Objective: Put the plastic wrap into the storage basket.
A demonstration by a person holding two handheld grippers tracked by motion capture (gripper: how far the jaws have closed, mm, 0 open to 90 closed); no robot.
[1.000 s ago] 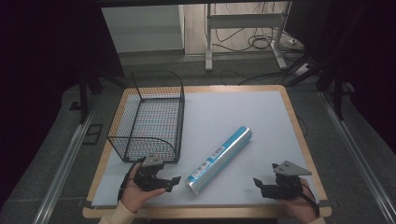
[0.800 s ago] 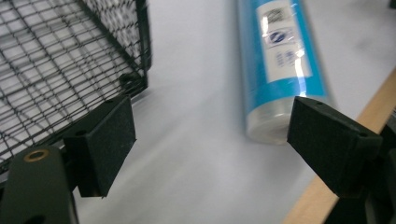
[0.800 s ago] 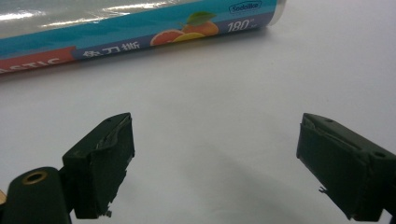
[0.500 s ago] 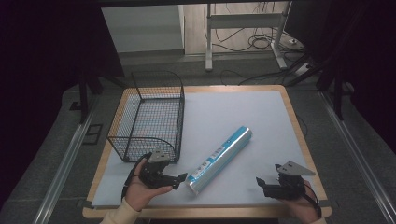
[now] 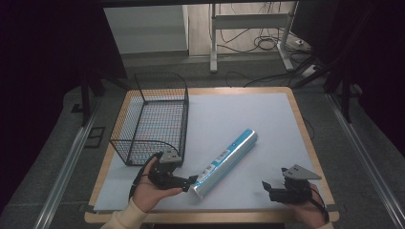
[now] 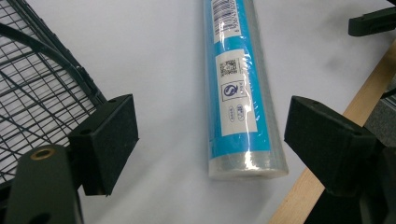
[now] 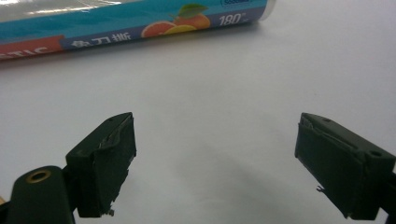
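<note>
A long blue roll (image 5: pixel 226 161) in clear wrap lies slanted across the white table top. My left gripper (image 5: pixel 190 181) is open right at the roll's near end. In the left gripper view that roll (image 6: pixel 238 88) runs up between the two spread jaws, its end just short of them. My right gripper (image 5: pixel 265 187) is open near the table's front right, resting low over bare white surface. In the right gripper view the blue roll (image 7: pixel 130 21) lies across the top, well beyond the jaws.
A black wire basket (image 5: pixel 154 119) stands at the left of the table, close behind my left hand; its mesh (image 6: pixel 32 93) shows beside the left jaw. The wooden table edge (image 6: pixel 322 158) runs just past the other jaw.
My left gripper has slid right and forward toward the roll's near end. The right gripper has barely shifted. The roll has stayed put.
</note>
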